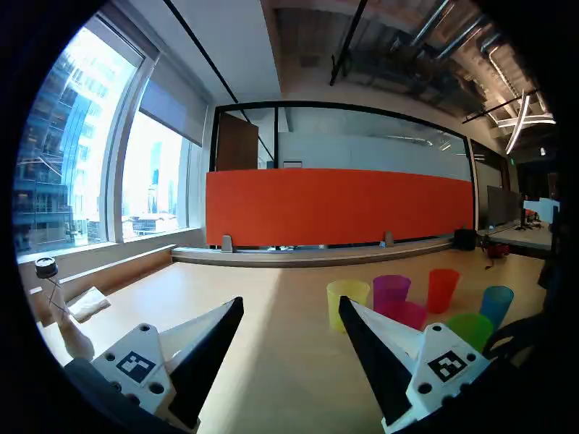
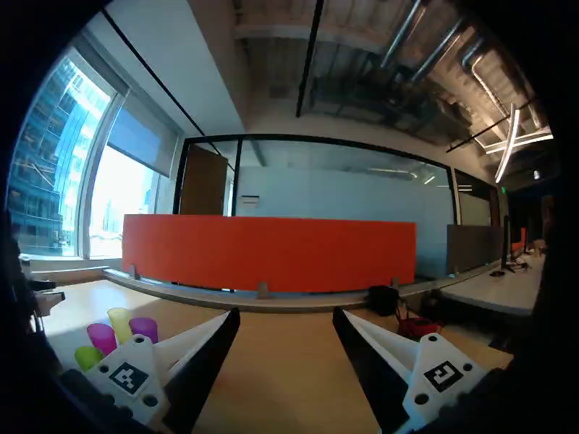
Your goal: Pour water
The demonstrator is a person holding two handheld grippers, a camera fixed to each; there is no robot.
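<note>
Coloured plastic cups are being observed standing upright on the wooden table, just ahead-right of the left gripper, judged nearer, and off left of the right gripper, both being held wide open, empty.

Six colourful cups, upright, clustered together on the wooden table

no words, brands or numbers can be read. the fingers of the left gripper and the right gripper each carry a black-and-white square code marker, without letters. a white sign on the glass wall is too small to read.
</note>
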